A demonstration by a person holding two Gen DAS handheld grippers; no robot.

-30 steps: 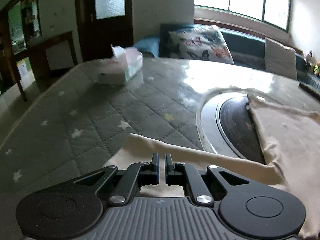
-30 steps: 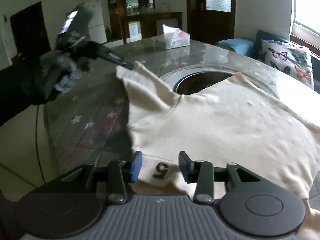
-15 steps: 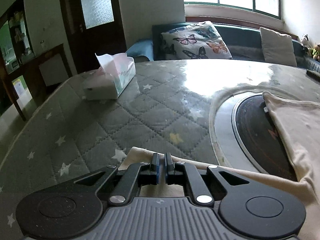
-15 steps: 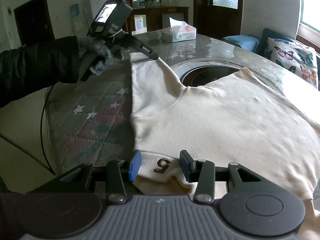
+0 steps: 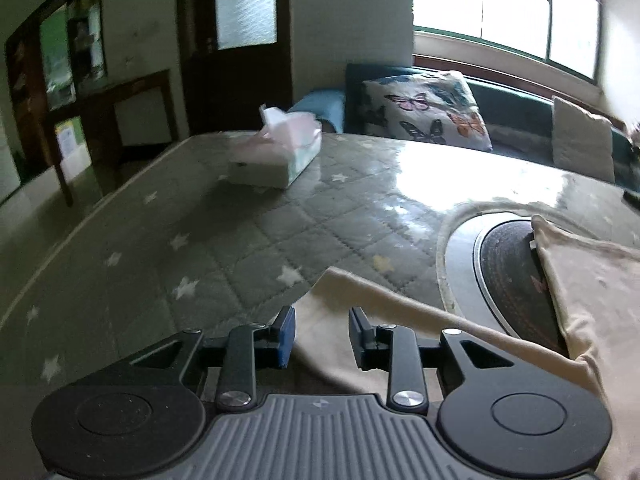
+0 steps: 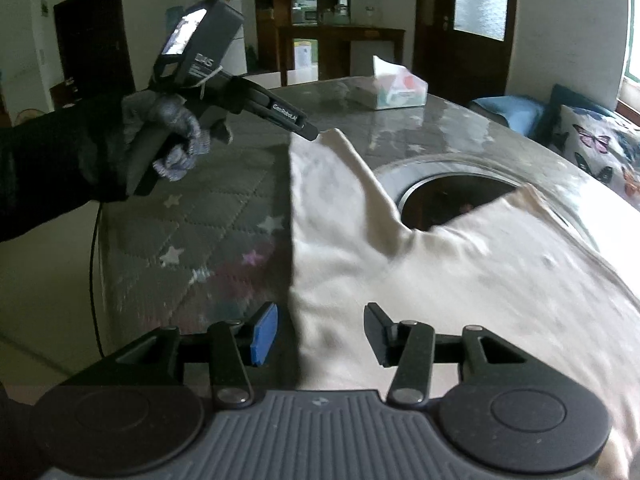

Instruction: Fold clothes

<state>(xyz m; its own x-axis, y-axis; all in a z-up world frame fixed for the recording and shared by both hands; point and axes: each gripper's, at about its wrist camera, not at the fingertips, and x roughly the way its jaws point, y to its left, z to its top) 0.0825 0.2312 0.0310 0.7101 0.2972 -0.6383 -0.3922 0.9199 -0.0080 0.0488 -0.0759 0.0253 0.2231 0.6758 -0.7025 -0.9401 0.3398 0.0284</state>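
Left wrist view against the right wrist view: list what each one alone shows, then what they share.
Only the left wrist view shows the left gripper from behind, jaws open over the sleeve, plus the window and the plain white cushion.

Only the right wrist view shows the gloved left hand holding that gripper, the right gripper open over the garment's edge, and the garment's broad body.

Both show the cream garment, the tissue box, the quilted star table cover, the round recess and the butterfly cushion.
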